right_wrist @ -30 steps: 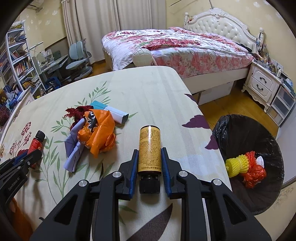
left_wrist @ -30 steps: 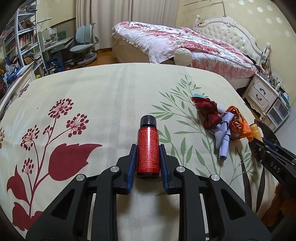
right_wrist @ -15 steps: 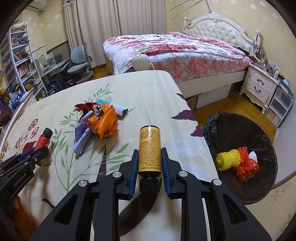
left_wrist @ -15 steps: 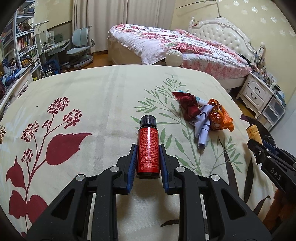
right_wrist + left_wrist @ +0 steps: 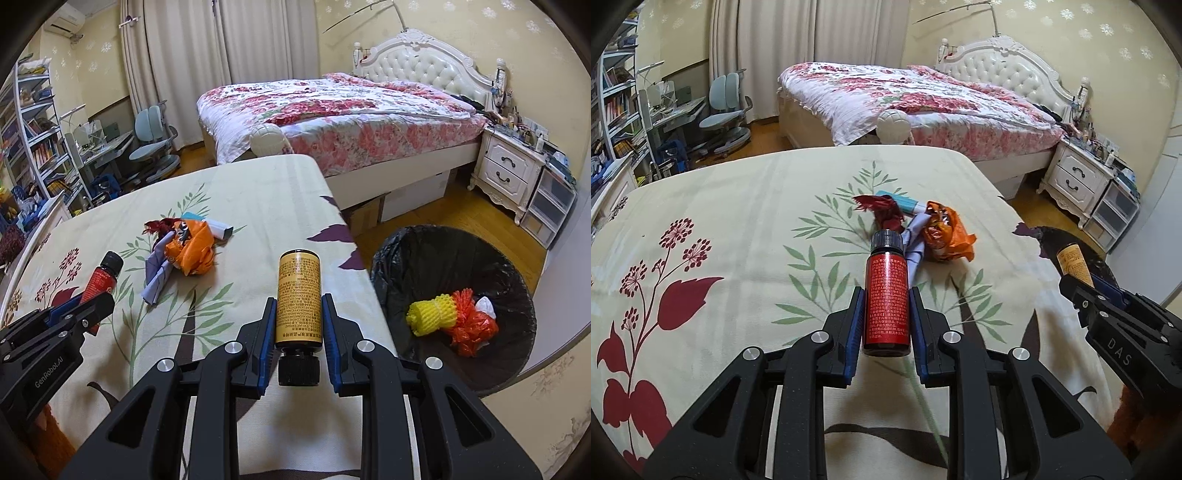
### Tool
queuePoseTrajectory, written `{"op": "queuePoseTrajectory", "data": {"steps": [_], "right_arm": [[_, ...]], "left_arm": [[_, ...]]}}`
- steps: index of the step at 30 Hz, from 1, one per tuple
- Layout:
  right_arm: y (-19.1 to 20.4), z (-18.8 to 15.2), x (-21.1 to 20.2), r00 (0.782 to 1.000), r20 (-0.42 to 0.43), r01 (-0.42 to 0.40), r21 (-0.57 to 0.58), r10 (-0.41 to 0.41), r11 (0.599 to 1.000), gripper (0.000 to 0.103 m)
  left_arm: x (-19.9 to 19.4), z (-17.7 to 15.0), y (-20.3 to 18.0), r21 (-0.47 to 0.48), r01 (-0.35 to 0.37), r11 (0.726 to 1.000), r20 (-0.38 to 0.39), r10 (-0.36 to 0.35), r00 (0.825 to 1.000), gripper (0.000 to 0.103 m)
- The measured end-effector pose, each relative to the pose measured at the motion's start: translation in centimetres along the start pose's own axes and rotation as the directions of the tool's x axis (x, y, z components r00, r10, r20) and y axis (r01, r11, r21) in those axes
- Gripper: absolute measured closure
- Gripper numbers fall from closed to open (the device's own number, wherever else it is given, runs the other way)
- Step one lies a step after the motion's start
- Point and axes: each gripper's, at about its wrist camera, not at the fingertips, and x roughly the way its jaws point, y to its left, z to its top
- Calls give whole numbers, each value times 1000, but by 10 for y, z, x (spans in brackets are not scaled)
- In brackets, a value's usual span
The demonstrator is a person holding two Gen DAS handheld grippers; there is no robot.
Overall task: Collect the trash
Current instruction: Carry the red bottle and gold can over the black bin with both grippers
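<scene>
Lettering "DAS" marks right gripper [image 5: 1075,282] (left gripper [image 5: 94,306]: "GenRobot.AI").

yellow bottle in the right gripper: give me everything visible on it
The yellow bottle is a small cylinder with an ochre label of fine dark print and a ribbed black cap; the material under the label can't be told. It looks intact and capped. The right gripper clamps its lower body between blue-padded jaws, cap toward the camera, base pointing away. It is held above the tablecloth near the edge, touching only the jaws.
</scene>
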Motion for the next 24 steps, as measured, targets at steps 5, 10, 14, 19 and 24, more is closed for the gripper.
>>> {"op": "queuePoseTrajectory", "data": {"steps": [5, 10, 14, 19, 24], "right_arm": [[-22, 4, -9, 999, 23, 29, 28, -30, 999, 78], [-51, 9, -14, 996, 40, 71, 71, -74, 995, 78], [-78, 11, -16, 993, 46, 107, 109, -112, 988, 78], [-108, 13, -14, 987, 46, 145, 151, -154, 978, 78], [-133, 16, -6, 982, 39, 174, 185, -184, 967, 78]], "left_arm": [[1, 7, -26, 41, 38, 998, 12, -39, 999, 80], [4, 14, -59, 86, 78, 993, 23, -80, 997, 80], [10, 20, -86, 123, 112, 986, 31, -116, 993, 80], [19, 28, -117, 166, 141, 976, 35, -148, 988, 80], [34, 35, -148, 194, 169, 966, 28, -177, 984, 80]]}}
